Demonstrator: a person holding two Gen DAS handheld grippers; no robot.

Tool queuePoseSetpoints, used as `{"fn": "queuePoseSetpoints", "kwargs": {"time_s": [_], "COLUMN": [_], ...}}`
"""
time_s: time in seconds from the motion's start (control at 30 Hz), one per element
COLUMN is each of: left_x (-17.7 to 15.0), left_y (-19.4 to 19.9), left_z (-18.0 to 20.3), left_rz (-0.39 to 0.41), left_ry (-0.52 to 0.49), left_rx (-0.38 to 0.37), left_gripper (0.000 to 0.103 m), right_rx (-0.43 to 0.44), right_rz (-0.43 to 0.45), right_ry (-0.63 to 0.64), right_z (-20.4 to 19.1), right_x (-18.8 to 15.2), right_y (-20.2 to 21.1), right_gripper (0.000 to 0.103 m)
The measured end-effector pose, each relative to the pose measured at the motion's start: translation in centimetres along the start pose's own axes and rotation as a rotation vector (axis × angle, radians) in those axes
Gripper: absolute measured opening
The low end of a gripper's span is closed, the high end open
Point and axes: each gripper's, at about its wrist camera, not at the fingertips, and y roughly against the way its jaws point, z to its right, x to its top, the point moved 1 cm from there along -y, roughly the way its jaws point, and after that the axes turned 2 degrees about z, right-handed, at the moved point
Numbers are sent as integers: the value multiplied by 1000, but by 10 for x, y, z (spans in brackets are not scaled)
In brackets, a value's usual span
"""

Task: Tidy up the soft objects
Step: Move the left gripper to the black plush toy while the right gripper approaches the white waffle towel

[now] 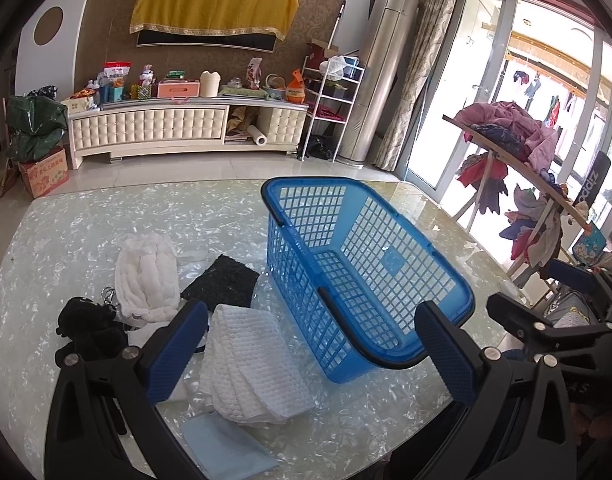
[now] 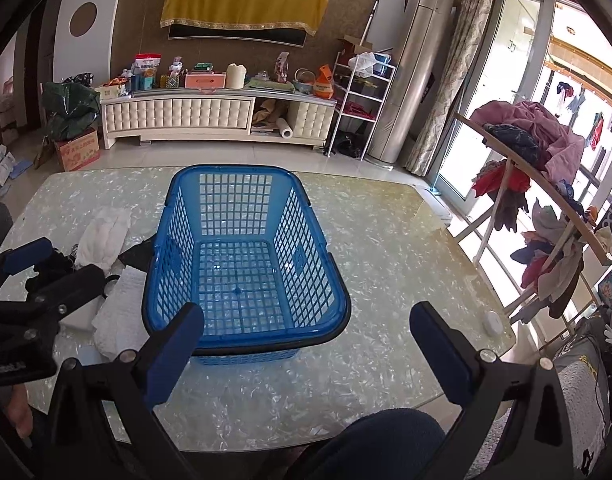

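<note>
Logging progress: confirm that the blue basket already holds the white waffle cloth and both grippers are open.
Not quite: the blue basket is empty in the right wrist view. The white waffle cloth lies on the table beside it. Both grippers, left and right, are open.

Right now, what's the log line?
left claw open | right claw open | blue basket empty | white waffle towel on table

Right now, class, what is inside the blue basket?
Nothing: the basket is empty, its mesh floor bare. The cloths lie outside on the table.
</note>
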Motion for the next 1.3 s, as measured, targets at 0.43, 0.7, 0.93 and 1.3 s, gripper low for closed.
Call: {"fn": "queuePoseSetpoints", "kwargs": {"time_s": [0.43, 0.7, 0.93, 1.3], "left_x": [20, 29, 32, 12], "left_y": [20, 22, 23, 19], "left_z": [-5, -44, -84, -141], "left_rz": [-67, -174, -237, -332], "left_ry": [-136, -123, -88, 5], "left_rx": [24, 99, 166, 191], "left_gripper": [103, 103, 103, 81], "right_rx": [108, 182, 250, 370], "right_rz": [-5, -26, -52, -116], "right_ry": [-2, 33, 96, 189], "right_z": [5, -5, -32, -81], "right_x": [11, 21, 32, 37], "right_y": [-8, -15, -22, -33], "right_gripper": [103, 103, 103, 92]}}
